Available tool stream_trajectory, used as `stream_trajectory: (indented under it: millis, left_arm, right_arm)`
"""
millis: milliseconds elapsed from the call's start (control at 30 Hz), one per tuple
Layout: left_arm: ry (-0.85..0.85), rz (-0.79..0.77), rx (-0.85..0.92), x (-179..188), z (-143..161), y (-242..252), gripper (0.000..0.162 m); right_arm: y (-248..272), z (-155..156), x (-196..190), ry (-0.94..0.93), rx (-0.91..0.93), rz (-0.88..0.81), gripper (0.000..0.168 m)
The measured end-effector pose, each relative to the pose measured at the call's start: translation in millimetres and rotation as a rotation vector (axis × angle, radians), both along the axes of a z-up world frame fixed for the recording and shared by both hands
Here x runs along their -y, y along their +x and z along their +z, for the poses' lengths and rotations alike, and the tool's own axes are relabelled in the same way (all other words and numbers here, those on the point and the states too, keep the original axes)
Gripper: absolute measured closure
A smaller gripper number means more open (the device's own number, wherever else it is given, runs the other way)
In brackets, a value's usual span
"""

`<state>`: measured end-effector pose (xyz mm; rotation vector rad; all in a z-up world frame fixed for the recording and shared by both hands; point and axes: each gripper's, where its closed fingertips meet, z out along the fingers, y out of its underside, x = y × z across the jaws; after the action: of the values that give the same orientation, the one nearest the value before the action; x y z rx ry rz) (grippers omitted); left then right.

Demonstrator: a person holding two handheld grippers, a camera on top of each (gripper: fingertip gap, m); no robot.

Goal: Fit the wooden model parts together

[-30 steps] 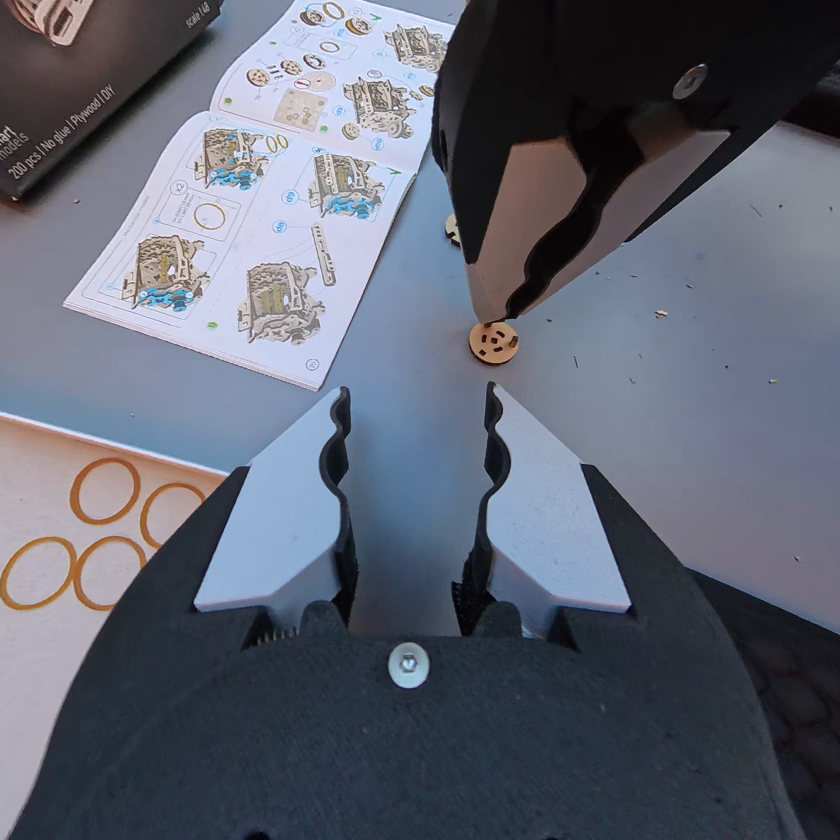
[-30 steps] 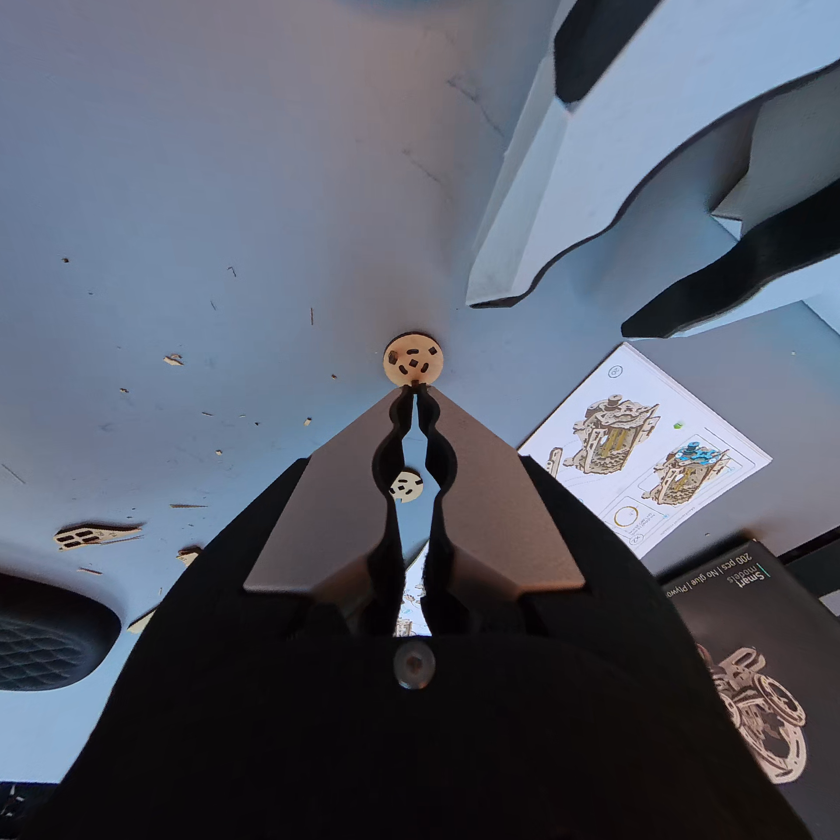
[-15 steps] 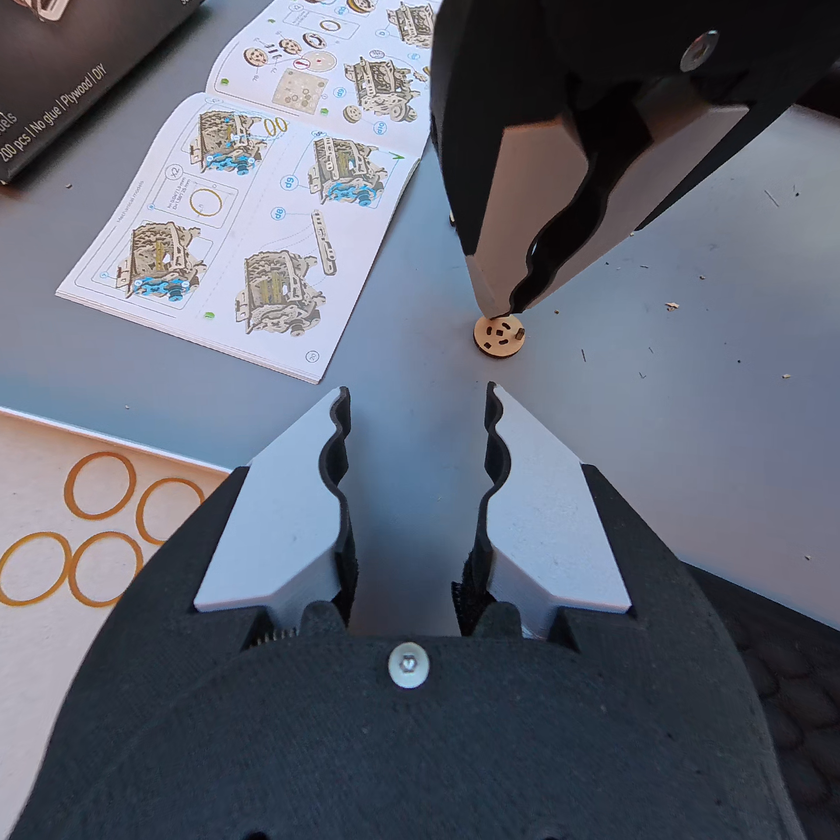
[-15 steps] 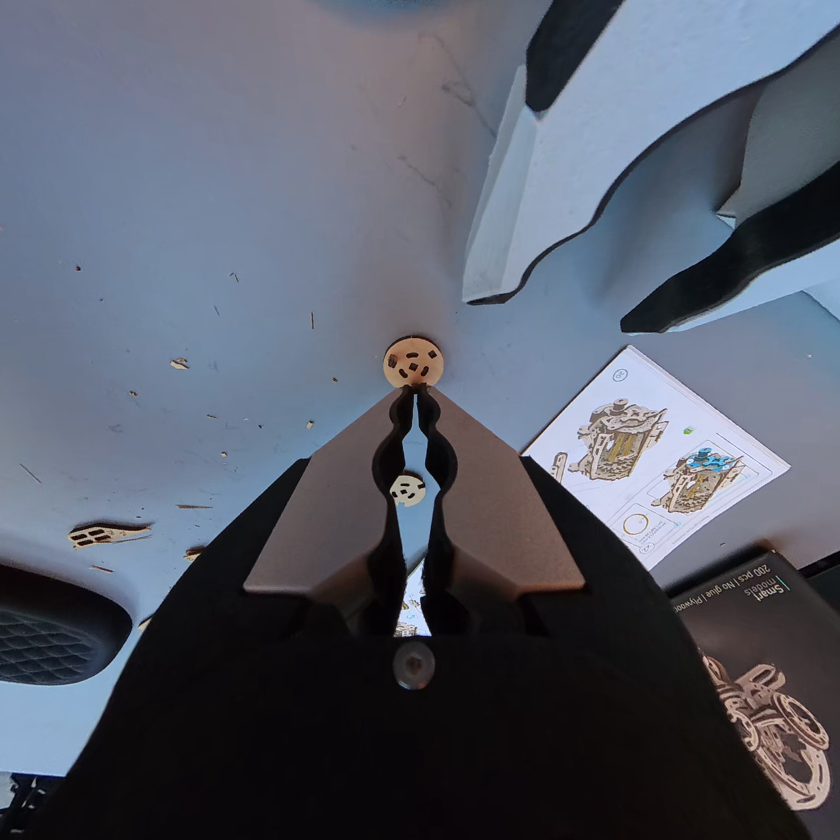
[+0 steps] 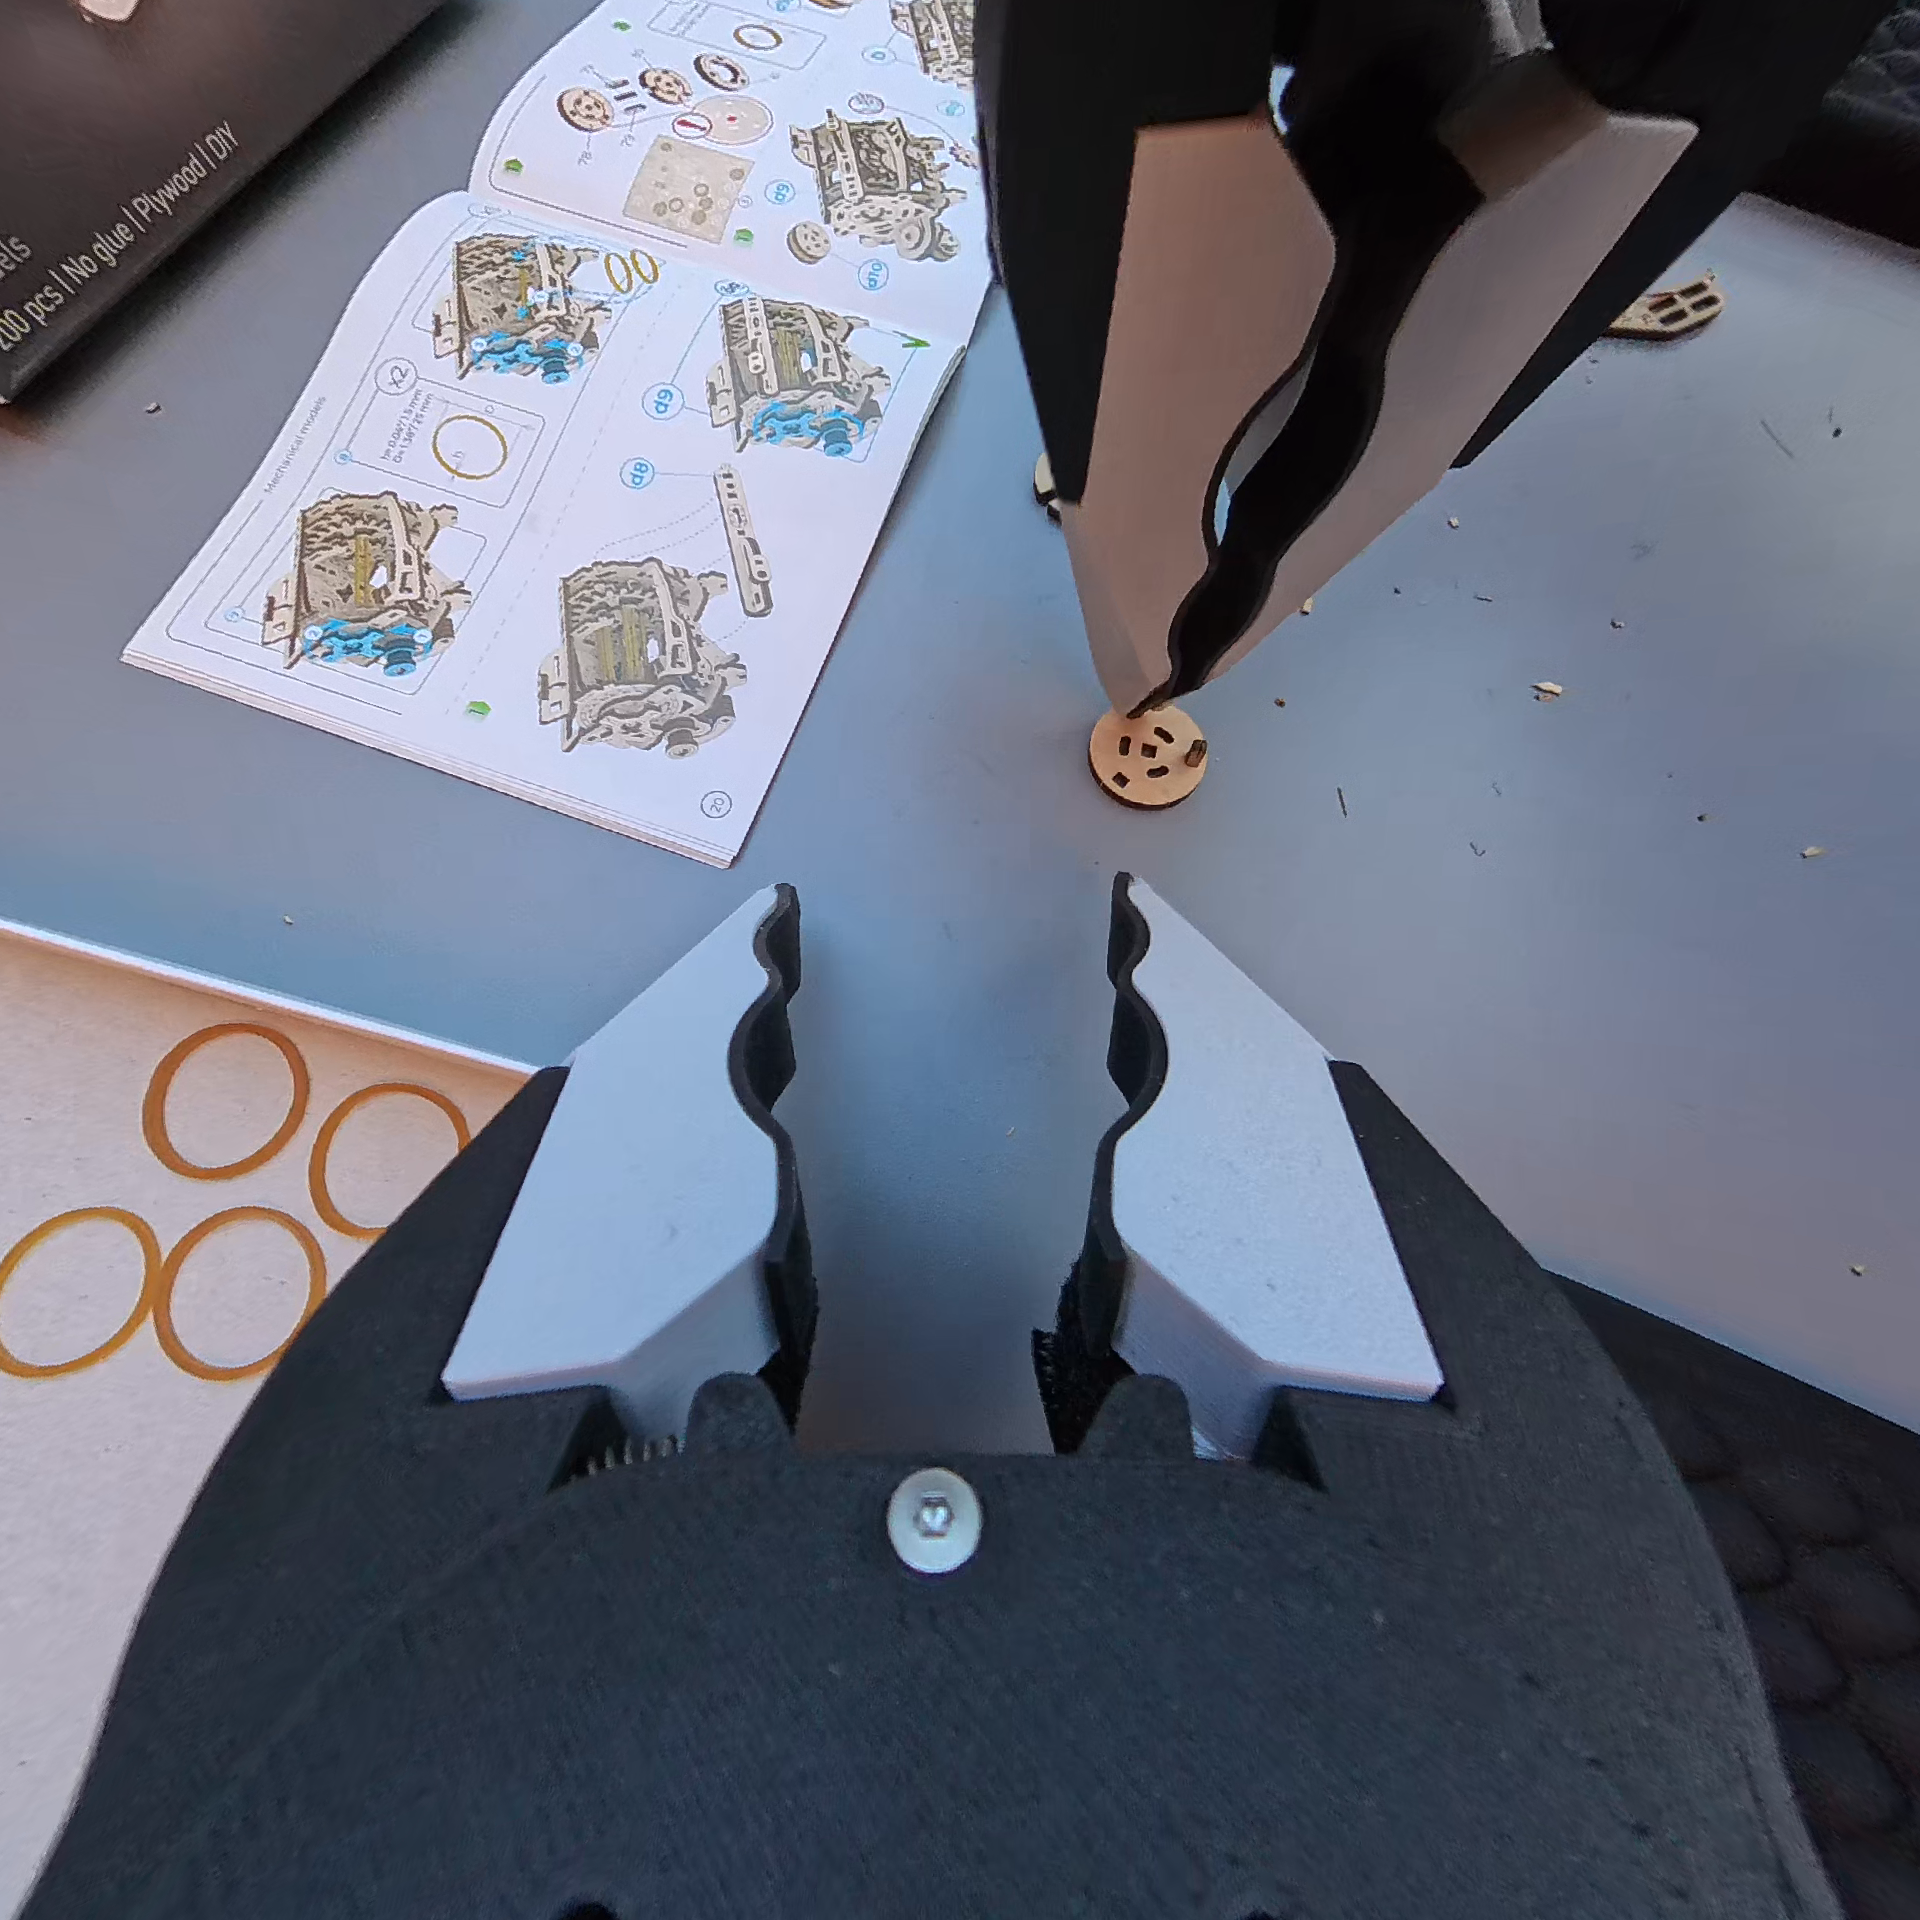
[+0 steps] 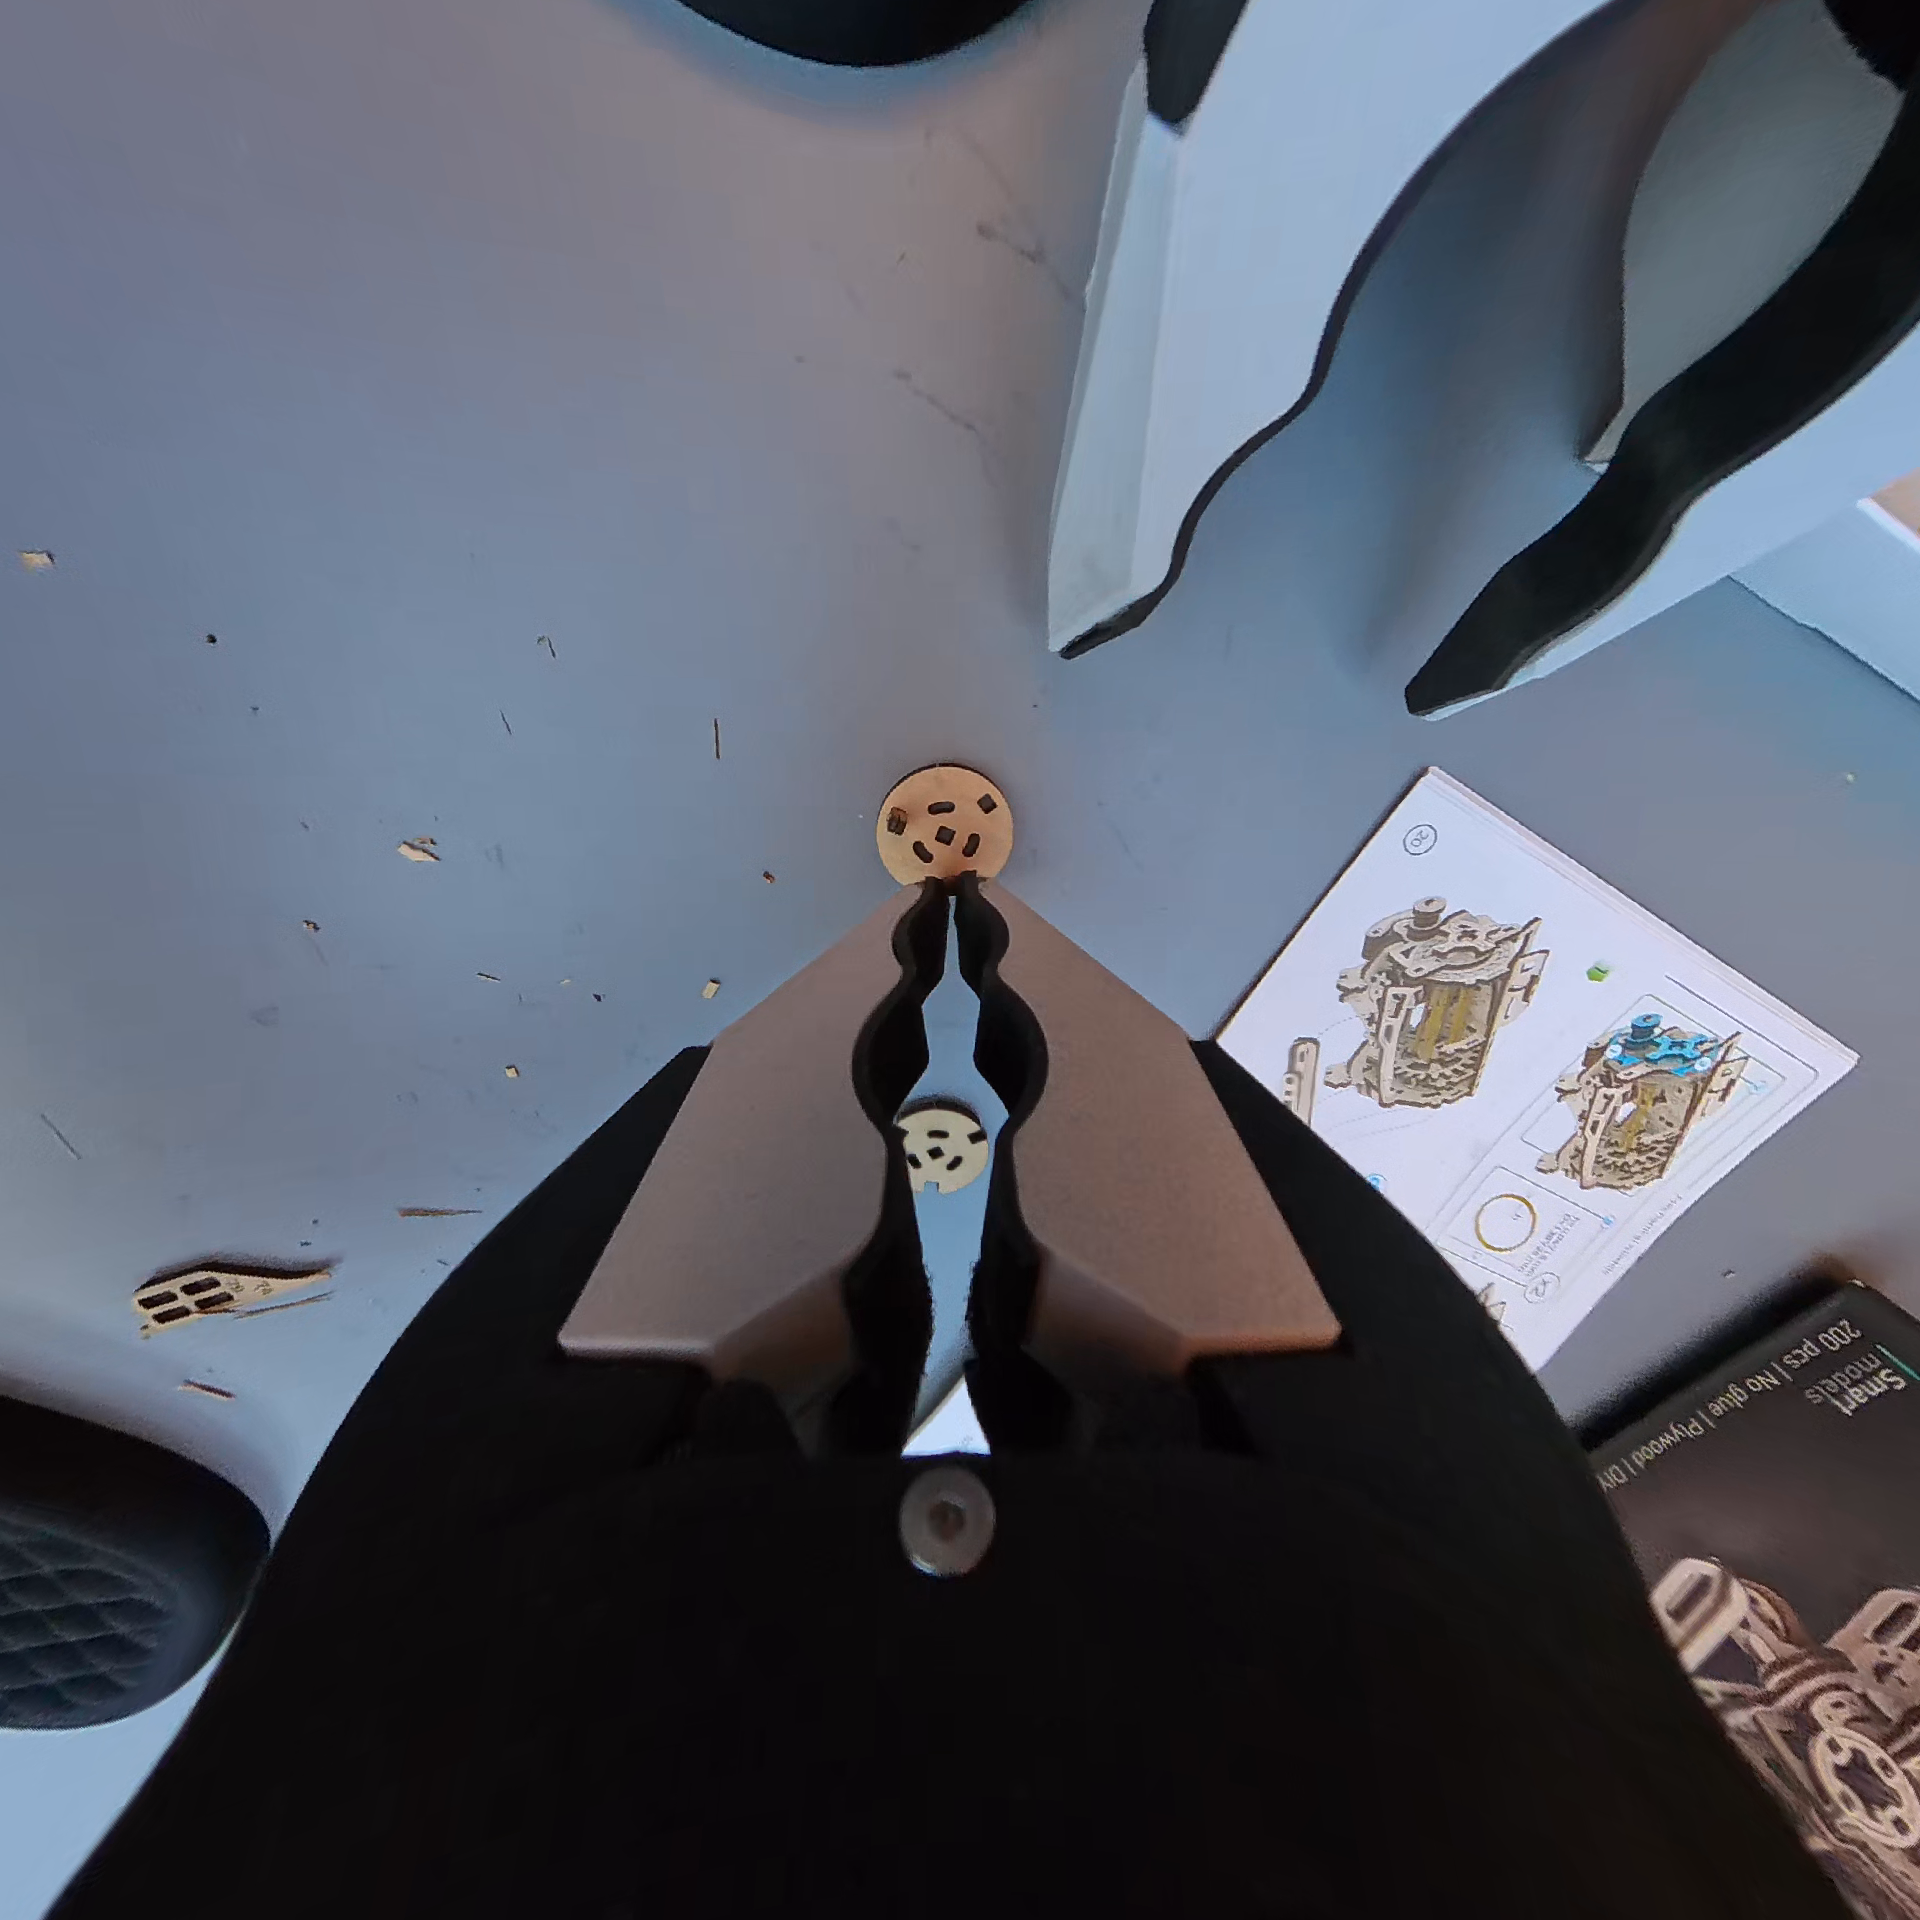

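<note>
A small round wooden disc (image 5: 1146,756) with several slots lies flat on the grey table, and a tiny peg stands in one slot. My right gripper (image 5: 1143,707) points steeply down, its jaws shut, its tips touching the disc's edge; the right wrist view shows the tips (image 6: 951,883) at the near rim of the disc (image 6: 943,828). I cannot tell whether they pinch anything. My left gripper (image 5: 953,890) is open and empty, hovering just short of the disc; it also shows in the right wrist view (image 6: 1252,670). A second disc (image 6: 938,1146) lies under the right gripper.
An open instruction booklet (image 5: 582,468) lies to the left, with a dark box (image 5: 125,187) beyond it. Rubber bands (image 5: 229,1101) rest on a pale sheet at near left. A flat slotted wooden piece (image 5: 1668,307) lies far right. Wood chips dot the table. A black mat (image 5: 1766,1507) is at near right. The grippers' ends are close to 6 centimetres from one another.
The right gripper's tips have stayed at the disc's edge, still shut. The left gripper has drifted slightly, still open. The disc has not left its spot.
</note>
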<state>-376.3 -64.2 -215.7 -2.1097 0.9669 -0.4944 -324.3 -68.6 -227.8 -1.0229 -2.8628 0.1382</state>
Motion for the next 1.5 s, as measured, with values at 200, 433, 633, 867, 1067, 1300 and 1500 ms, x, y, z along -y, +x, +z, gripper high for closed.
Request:
stream_trajectory:
  millis: [200,433,633,867,1067,1300,1500]
  left_arm:
    - [-0.012,-0.004,-0.008,1,-3,0,0.102]
    - [-0.021,-0.003,-0.010,1,-5,-2,0.102]
    - [-0.027,-0.008,-0.017,2,-8,0,0.102]
    - [-0.031,-0.015,-0.019,2,-9,3,0.102]
    - [-0.025,-0.031,-0.011,5,-4,7,0.102]
    - [-0.022,-0.128,-0.002,19,-1,21,0.109]
    - [0.016,-0.161,-0.051,16,-9,36,0.108]
  right_arm:
    - [-1,1,0,-0.034,-0.047,-0.058,0.166]
    - [4,6,-6,-0.058,-0.114,-0.089,0.159]
    - [4,7,-9,-0.063,-0.152,-0.062,0.160]
    - [10,-4,-6,-0.089,-0.116,-0.146,0.168]
    - [6,-4,8,-0.153,-0.145,-0.243,0.168]
    - [4,-3,18,-0.217,-0.226,-0.272,0.168]
    - [4,12,0,-0.261,-0.341,-0.426,0.156]
